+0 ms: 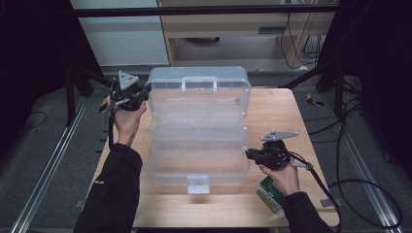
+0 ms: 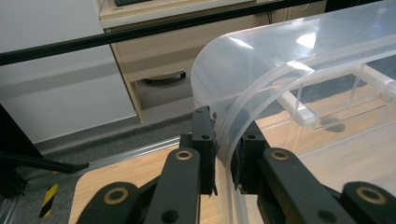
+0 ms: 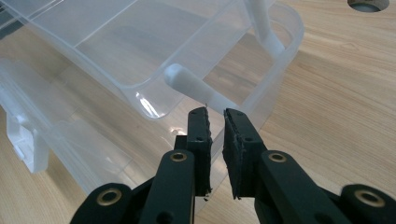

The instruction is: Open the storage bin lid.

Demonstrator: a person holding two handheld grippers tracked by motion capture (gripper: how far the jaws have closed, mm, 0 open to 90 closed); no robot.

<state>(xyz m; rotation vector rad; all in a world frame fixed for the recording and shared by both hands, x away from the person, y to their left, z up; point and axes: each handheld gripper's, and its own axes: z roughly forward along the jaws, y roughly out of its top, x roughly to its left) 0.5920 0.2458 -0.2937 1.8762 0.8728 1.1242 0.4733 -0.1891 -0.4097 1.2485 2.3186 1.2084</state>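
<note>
Nearest, at the counter's front right corner: a small green box under the right wrist, print too small to read

Just beyond, right tongs level with the right front corner of the clear case, tips aimed left at its side. In the right gripper view, right tongs narrowed to a slim gap, nothing between the pads, tips just short of a white hinge arm carrying an inner tray; touching or not, cannot tell

At the counter's middle: case lying open, base toward the person, white latch at the front edge, trays stepped up behind. Long axis left to right across the counter. No label or writing readable on the plastic

Farther back: lid standing up from the rear, white handle near its top, open side facing the person

At the lid's left upper corner: left tongs, reaching in from the left. In the left gripper view, left tongs straddling the lid's curved rim, one pad outside, one inside, closed down onto the thin plastic
</note>
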